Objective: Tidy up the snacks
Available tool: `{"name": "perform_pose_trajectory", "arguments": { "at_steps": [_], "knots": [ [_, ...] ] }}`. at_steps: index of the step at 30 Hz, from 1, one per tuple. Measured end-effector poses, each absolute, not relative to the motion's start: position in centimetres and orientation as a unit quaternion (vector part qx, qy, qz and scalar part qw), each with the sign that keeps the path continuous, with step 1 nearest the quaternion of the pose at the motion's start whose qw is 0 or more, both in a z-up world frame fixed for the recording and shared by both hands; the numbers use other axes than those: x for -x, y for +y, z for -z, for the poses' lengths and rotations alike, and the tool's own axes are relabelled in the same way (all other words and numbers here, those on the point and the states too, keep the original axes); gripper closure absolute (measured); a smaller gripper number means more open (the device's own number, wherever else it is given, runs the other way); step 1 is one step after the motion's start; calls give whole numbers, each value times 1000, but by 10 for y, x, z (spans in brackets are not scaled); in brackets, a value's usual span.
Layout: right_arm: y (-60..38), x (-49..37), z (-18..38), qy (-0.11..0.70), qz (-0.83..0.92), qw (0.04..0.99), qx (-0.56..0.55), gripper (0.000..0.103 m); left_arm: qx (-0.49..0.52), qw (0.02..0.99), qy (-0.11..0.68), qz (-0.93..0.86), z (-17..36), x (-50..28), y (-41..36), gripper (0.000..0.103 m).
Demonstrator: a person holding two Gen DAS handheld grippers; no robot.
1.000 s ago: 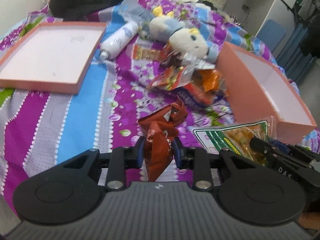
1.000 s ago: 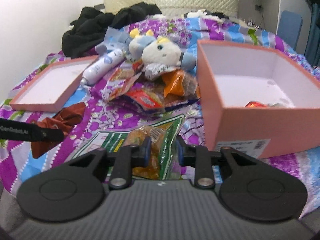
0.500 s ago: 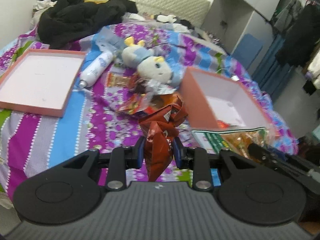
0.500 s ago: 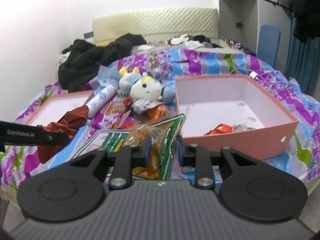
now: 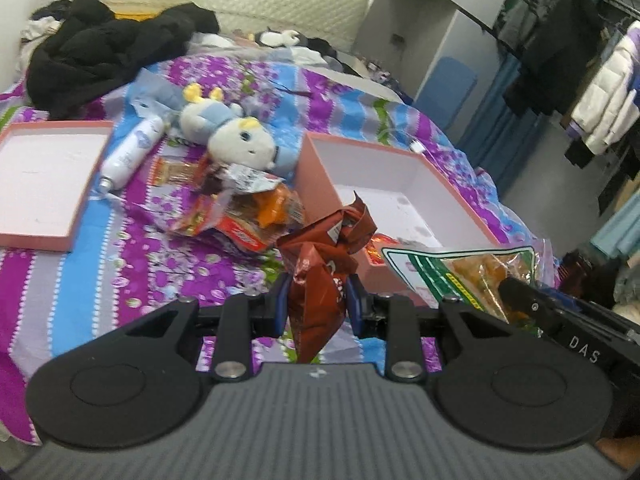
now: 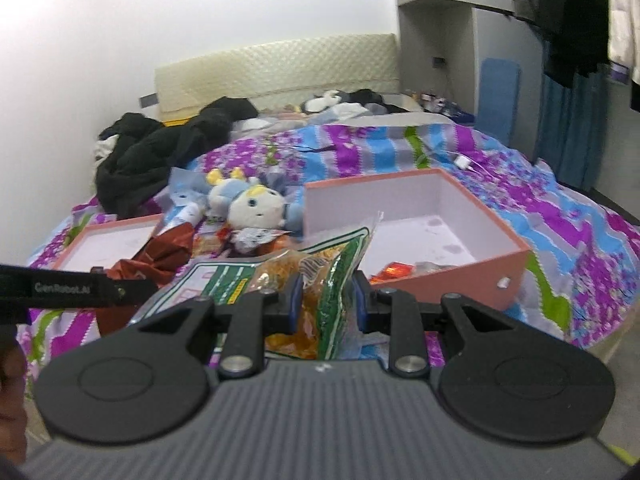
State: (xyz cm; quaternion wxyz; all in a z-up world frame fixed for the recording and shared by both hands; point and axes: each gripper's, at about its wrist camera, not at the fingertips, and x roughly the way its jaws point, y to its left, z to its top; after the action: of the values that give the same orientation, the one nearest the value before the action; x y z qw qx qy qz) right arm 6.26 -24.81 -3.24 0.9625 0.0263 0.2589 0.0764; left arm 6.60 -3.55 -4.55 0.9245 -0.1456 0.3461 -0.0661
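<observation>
My left gripper [image 5: 316, 304] is shut on a crumpled red-brown snack bag [image 5: 324, 256], held up in the air before the open pink box [image 5: 396, 168]. My right gripper [image 6: 325, 300] is shut on a clear green-printed bag of orange snacks [image 6: 316, 280], also held in the air near the pink box [image 6: 416, 216]. That green bag shows at the right of the left wrist view [image 5: 464, 268]. The box holds a few small wrapped snacks [image 6: 394, 270]. More snack packets [image 5: 244, 212] lie in a heap on the bedspread left of the box.
A plush toy [image 5: 236, 136] and a white bottle [image 5: 132, 152] lie behind the snack heap. The pink box lid [image 5: 44, 176] lies at the left. Black clothes [image 5: 108, 48] are piled by the headboard. Hanging coats [image 5: 580, 52] and a blue chair [image 5: 452, 88] stand to the right of the bed.
Both grippers have risen and drawn back from the bed with their bags. The box now appears lower and further off, and more of the room shows.
</observation>
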Motion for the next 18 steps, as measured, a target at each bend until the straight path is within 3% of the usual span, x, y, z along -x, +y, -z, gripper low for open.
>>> {"name": "perform_pose_trajectory", "arguments": {
  "at_steps": [18],
  "knots": [
    [-308,-142,42,271,-24,962,-36,74,121,913,369,128,48,-191,-99,70]
  ]
}}
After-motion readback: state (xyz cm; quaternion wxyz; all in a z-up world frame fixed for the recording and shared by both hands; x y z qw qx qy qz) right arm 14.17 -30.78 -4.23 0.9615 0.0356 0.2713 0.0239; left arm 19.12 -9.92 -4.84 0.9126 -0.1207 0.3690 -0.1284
